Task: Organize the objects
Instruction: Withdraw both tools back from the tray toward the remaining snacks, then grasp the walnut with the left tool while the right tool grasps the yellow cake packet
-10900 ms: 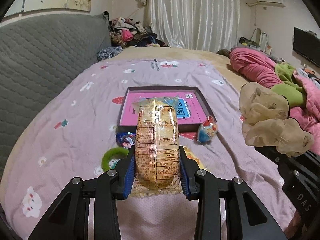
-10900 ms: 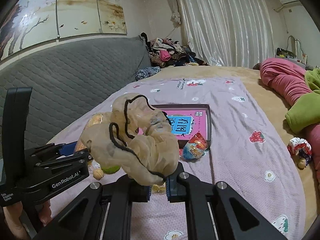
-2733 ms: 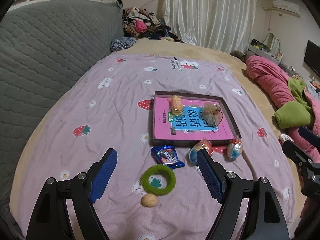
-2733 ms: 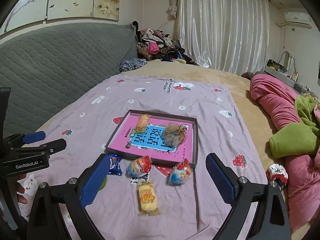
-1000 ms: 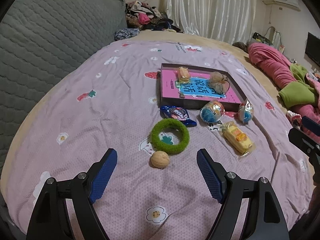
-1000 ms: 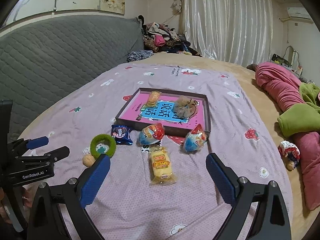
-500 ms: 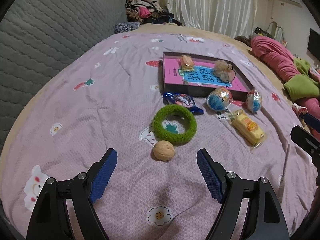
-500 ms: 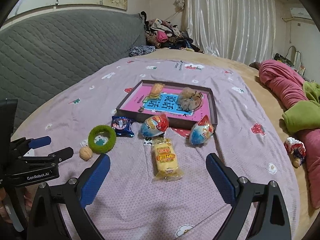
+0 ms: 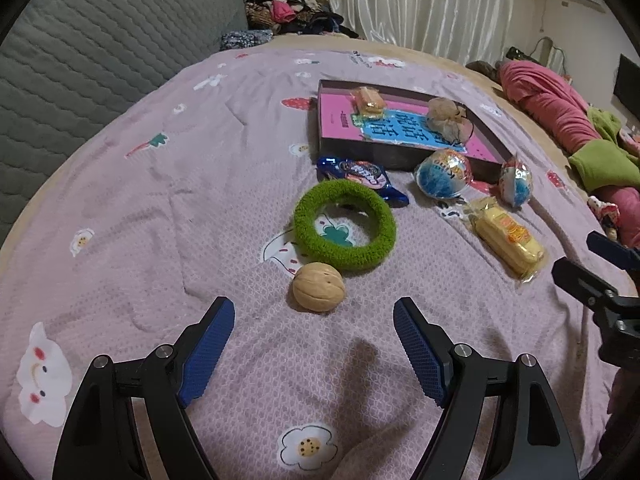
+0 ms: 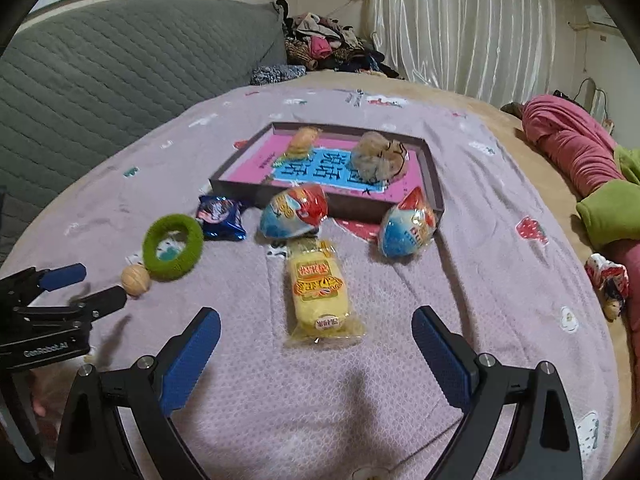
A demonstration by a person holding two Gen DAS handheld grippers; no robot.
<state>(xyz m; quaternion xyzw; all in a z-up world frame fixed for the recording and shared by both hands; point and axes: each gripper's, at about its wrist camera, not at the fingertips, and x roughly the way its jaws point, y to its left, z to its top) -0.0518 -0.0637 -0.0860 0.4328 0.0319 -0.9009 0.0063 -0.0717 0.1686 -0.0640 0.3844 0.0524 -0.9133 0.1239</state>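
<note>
Both grippers open, nothing held, lower over the bed than a second ago.
Left wrist view: left gripper [image 9: 314,312] spread wide, one tan walnut [image 9: 318,287] just ahead between its tips, touching one fuzzy green ring [image 9: 345,226]; one blue snack packet [image 9: 362,174]; two foil-wrapped eggs [image 9: 442,174]; shallow pink-lined box [image 9: 360,148] holds two items.
Right wrist view: right gripper [image 10: 316,326] spread wide around one yellow wrapped cake [image 10: 318,290]; objects loom larger than before.
</note>
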